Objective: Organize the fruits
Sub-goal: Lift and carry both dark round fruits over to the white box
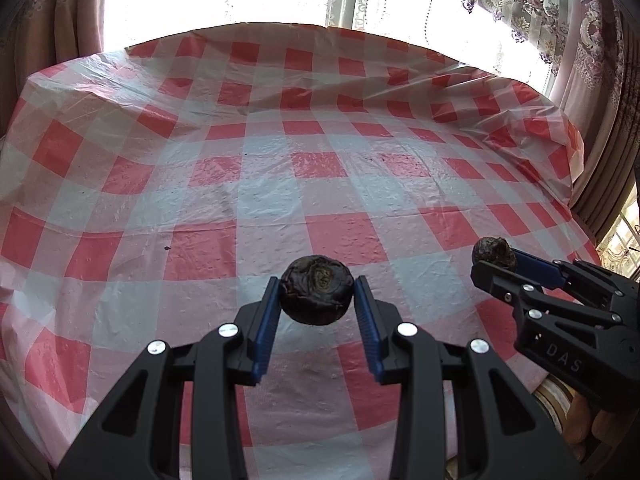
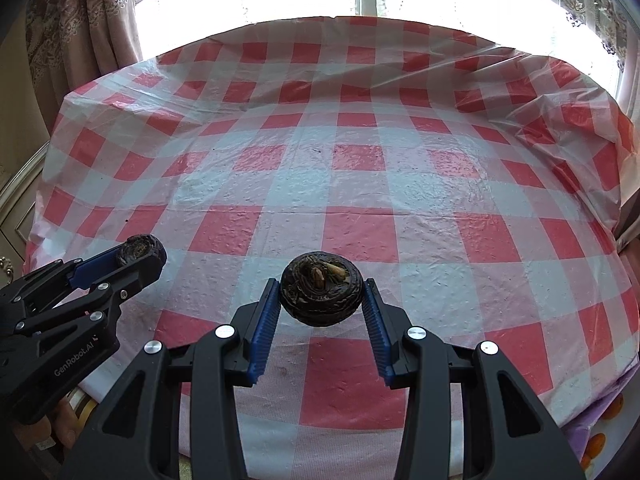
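**Two Fruits Aloft, Nowhere Yet to Set Them**

Between the blue pads of our left tongs point(image 1: 316, 300) sits one dark, wrinkled fruit point(image 1: 316, 289), pinched firmly and held clear above the checked desk point(image 1: 320, 168). Our right tongs point(image 2: 322, 300) clamp a second fruit point(image 2: 322, 294) the same way, its pale stem stub facing up. We judge ourselves mid-carry. No bowl or tray shows ahead of either pair, so the next move calls for finding a resting spot, then lowering gently before we release.
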`<act>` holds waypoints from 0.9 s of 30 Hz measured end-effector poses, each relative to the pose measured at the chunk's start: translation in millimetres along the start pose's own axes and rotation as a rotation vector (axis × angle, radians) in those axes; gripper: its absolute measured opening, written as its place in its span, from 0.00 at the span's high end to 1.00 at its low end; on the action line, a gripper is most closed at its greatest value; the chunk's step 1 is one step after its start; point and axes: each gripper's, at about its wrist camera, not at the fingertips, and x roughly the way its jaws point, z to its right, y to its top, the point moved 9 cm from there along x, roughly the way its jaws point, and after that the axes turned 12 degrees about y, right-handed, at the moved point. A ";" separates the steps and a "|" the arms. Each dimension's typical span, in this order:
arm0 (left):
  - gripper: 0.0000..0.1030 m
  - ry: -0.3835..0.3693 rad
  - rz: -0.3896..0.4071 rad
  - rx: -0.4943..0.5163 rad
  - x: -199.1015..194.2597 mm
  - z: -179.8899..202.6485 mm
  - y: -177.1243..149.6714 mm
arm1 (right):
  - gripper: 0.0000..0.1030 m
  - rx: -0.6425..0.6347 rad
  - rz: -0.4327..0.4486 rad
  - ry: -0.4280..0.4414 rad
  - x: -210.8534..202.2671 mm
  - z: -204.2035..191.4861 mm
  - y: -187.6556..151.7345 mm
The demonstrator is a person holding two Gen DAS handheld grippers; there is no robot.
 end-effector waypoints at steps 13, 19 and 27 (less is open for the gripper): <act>0.64 -0.059 0.034 0.034 -23.3 25.1 8.9 | 0.60 0.052 0.039 -0.004 -41.1 18.9 -10.2; 0.64 -0.093 0.052 0.083 -37.8 52.4 9.4 | 0.60 0.075 0.065 -0.027 -65.5 36.5 -19.1; 0.64 -0.149 0.070 0.166 -57.0 97.2 4.5 | 0.60 0.116 0.094 -0.075 -103.5 70.4 -35.8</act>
